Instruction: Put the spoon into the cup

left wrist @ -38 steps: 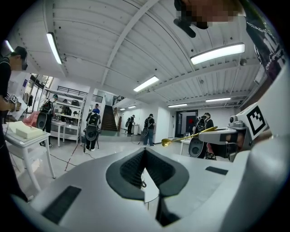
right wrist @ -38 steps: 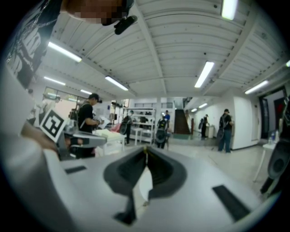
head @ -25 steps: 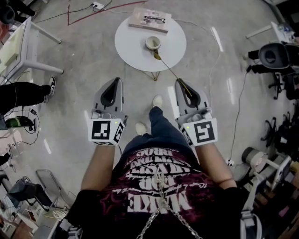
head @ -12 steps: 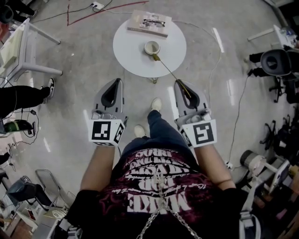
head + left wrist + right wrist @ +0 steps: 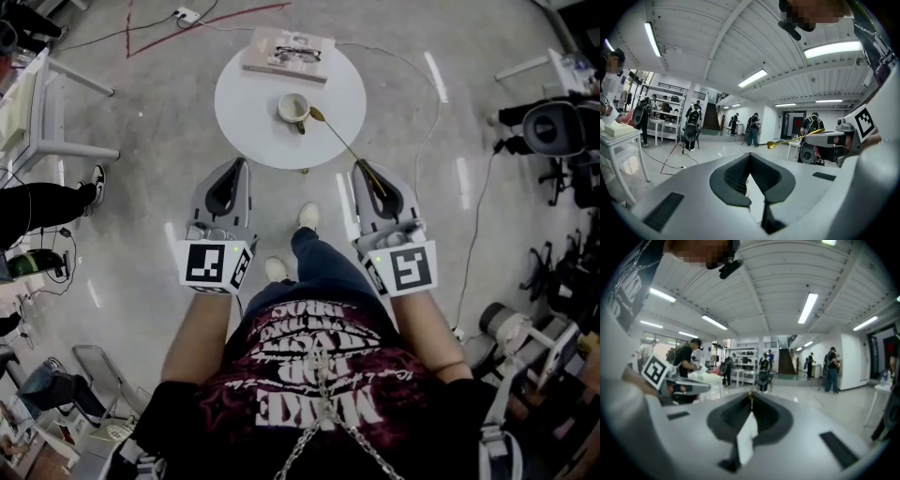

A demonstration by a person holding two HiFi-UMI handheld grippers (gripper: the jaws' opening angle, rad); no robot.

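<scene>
Spoon brought up beside the cup

I've stepped closer: my right gripper (image 5: 367,167) pinches the spoon (image 5: 342,142) by its handle, bowl now just right of the cup (image 5: 293,109) mid-table (image 5: 244,103), not yet in. Left gripper (image 5: 234,164) pressed together, empty.

A round white table (image 5: 251,127) stands on a grey, shiny floor (image 5: 141,187). A light-coloured cup (image 5: 293,109) stands directly on the table top, near its middle, and its handle points to the near edge. A book (image 5: 288,53) lies flat at the far edge of the table, well apart from the cup. On the floor beyond the table there are a white power strip (image 5: 185,13) and a red line (image 5: 216,18).
</scene>
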